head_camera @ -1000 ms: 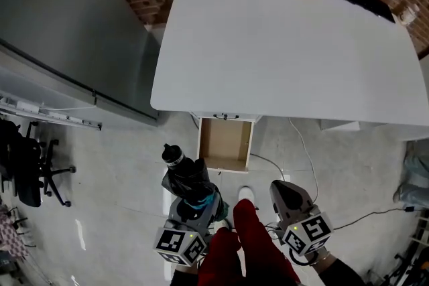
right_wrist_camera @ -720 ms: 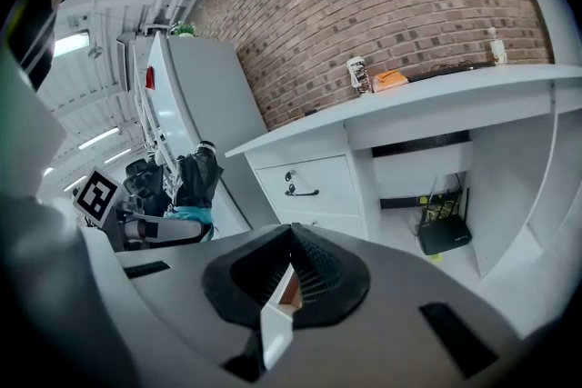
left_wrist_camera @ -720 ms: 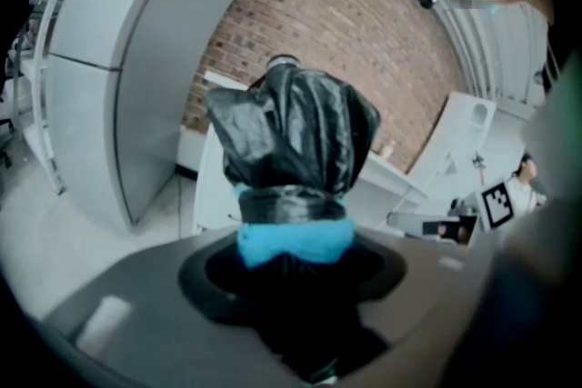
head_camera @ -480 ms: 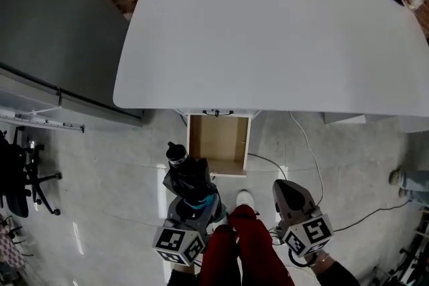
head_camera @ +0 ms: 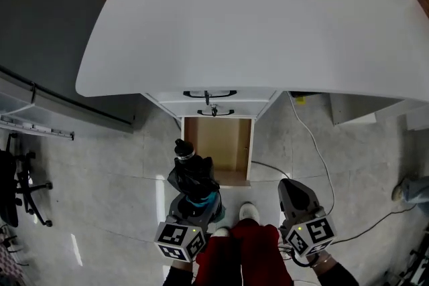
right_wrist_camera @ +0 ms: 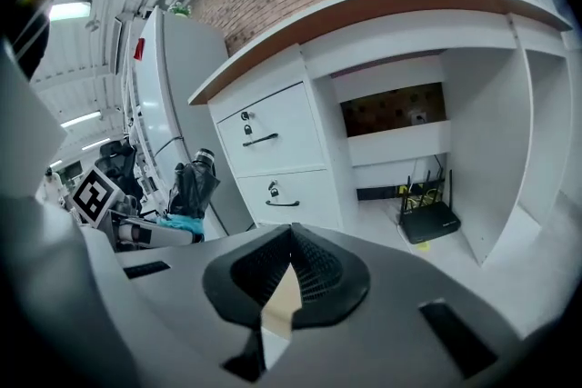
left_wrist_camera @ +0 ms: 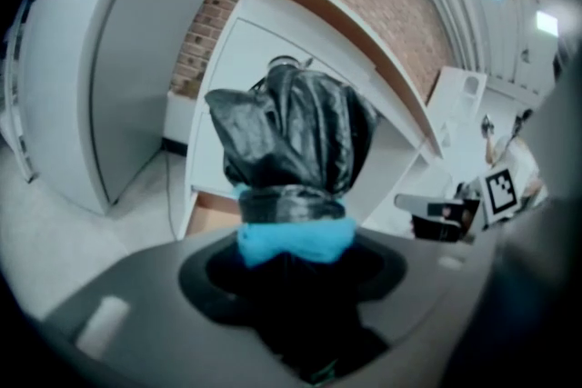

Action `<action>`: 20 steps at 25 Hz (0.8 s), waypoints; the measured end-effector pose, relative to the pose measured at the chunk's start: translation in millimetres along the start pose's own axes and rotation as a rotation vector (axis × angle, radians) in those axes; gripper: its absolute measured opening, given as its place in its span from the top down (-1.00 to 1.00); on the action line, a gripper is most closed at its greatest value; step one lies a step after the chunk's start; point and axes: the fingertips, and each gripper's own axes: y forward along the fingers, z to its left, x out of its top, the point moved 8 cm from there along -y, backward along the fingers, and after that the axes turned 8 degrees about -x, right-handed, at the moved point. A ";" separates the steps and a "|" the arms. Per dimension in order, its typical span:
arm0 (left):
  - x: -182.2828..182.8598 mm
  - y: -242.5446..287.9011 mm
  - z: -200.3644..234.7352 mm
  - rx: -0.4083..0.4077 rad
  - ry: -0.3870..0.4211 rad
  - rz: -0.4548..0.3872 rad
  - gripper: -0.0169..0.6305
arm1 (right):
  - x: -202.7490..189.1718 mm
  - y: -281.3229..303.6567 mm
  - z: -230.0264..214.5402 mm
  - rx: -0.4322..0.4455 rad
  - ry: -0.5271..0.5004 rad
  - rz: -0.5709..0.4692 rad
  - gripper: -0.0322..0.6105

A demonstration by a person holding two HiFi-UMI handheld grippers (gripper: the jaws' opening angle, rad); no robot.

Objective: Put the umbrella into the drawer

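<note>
Left hand-held gripper (head_camera: 196, 201) grips umbrella (head_camera: 191, 175) (black) near open drawer (head_camera: 218, 144).

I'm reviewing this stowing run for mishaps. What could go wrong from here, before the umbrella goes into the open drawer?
1. The umbrella sticks out well past the left gripper, which holds it near its blue band. The free end may knock the front edge of the drawer.
2. Its loose black folds bulge and could snag on the drawer rim.
3. The right gripper, jaws together and empty, hangs aside, so nothing steadies the umbrella.
</note>
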 end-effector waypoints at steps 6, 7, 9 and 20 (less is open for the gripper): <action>-28.7 44.4 38.4 -0.023 0.048 0.009 0.21 | -38.1 43.5 -20.7 -0.016 -0.022 -0.067 0.89; -33.0 52.2 43.8 -0.027 0.055 0.010 0.22 | -44.0 50.6 -23.8 -0.017 -0.024 -0.075 0.89; -40.8 67.7 53.5 -0.039 0.063 0.010 0.21 | -55.1 64.9 -29.6 -0.021 -0.032 -0.089 0.89; -77.5 123.9 90.3 -0.079 0.131 0.021 0.21 | -99.8 121.7 -42.7 0.008 -0.069 -0.147 0.89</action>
